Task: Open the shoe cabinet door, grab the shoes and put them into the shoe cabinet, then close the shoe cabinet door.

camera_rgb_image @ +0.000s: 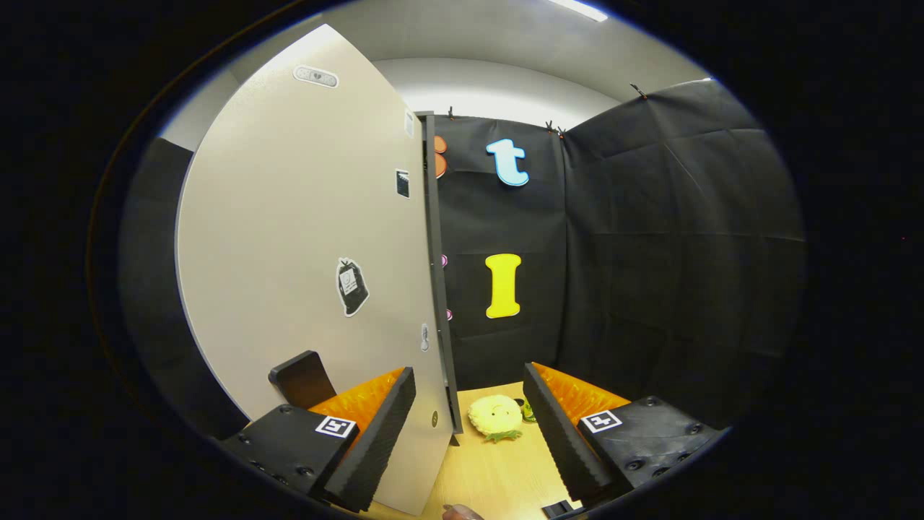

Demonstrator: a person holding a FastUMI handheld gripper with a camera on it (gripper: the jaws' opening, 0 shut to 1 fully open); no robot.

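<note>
The shoe cabinet door (pixel 303 238), a pale panel with a few stickers, stands swung open and seen nearly edge-on. Its dark free edge (pixel 440 303) runs down between my fingers, close to the left finger's pad (pixel 382 426). A dark handle-like block (pixel 302 377) sticks out of the door's face just beyond the left finger. My gripper (pixel 469 426) is open, the jaws wide apart, and the right finger (pixel 559 426) stands clear of the door. A yellow plush item with green trim (pixel 494 415), possibly a slipper, lies on the wooden surface (pixel 498 469) just ahead, between the fingers.
Black cloth booth walls (pixel 650 253) close in behind and to the right. The wooden surface runs from under the fingers to the back wall. A fingertip of a person (pixel 462 511) peeks in at the very bottom.
</note>
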